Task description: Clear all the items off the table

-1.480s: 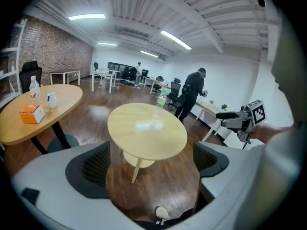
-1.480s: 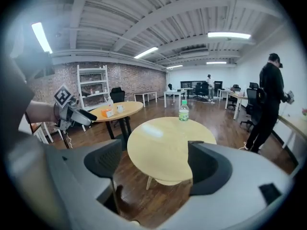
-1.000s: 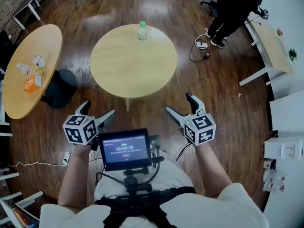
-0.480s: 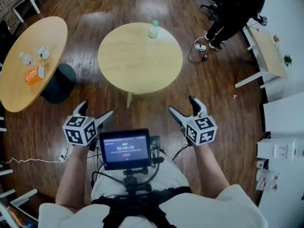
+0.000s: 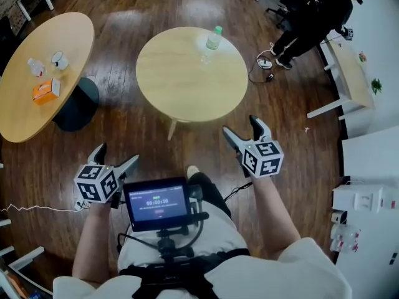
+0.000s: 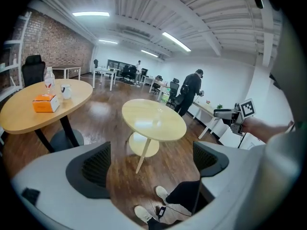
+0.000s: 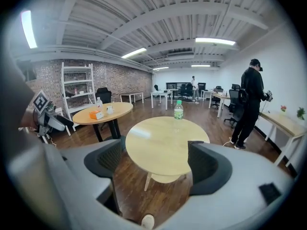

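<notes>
Looking down, head view: round bench (image 5: 181, 86) carrying one green-capped bottle (image 5: 213, 39), upright near its far edge. Left hand-held gripper (image 5: 116, 156) and right hand-held gripper (image 5: 240, 126) are over the wood floor (image 5: 124, 5), well short of the round bench, both with jaws apart. Second bench (image 5: 25, 111) at left bears an orange box (image 5: 45, 91).

Left gripper view: jaws spread, nothing between them; floor and a shoe (image 6: 162, 191) show beyond.

Right gripper view: jaws spread and empty; the bottle (image 7: 178, 109) stands on the round bench far beyond them.

bottle (image 5: 212, 42) label unreadable, side table (image 5: 31, 122) cropped left
</notes>
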`<state>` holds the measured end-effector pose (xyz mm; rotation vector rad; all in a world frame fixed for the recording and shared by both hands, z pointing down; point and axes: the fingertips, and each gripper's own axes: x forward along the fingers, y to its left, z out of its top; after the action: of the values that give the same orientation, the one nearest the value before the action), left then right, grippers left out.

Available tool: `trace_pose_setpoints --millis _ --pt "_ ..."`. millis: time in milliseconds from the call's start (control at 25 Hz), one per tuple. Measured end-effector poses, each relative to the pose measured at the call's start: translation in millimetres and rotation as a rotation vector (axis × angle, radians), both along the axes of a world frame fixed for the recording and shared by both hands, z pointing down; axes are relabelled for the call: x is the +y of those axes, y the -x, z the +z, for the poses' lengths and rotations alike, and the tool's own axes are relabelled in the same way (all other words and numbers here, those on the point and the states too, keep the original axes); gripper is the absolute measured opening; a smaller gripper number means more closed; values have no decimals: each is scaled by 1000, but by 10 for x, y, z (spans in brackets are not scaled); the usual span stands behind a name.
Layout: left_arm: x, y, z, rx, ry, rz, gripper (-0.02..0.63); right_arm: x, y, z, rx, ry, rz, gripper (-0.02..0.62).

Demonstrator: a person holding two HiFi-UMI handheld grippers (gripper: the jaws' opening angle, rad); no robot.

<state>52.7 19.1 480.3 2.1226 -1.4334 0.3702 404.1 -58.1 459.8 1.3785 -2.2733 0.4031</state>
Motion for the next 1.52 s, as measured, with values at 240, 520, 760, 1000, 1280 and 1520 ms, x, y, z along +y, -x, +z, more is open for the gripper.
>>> trace_pose_setpoints --millis 240,520,760,1000,1280,1520 --pt "-207 76 10 -1 7 -66 535 -981 48 -105 33 -36 -59 442" --pt "-635 62 -145 -11 -15 -191 535 -2445 163 -16 67 -51 -141 495" --pt "-841 51 -280 -29 -15 -313 535 -3489 256 126 118 -52 -210 494" --pt "-763 84 -285 -63 17 -438 535 -4096 410 784 147 22 -319 494" --pt "-548 203 -217 -85 70 -538 535 -4160 539 1027 135 45 -365 311" --pt "-453 226 -297 -134 72 -569 535 -3996 814 622 122 10 -451 305"
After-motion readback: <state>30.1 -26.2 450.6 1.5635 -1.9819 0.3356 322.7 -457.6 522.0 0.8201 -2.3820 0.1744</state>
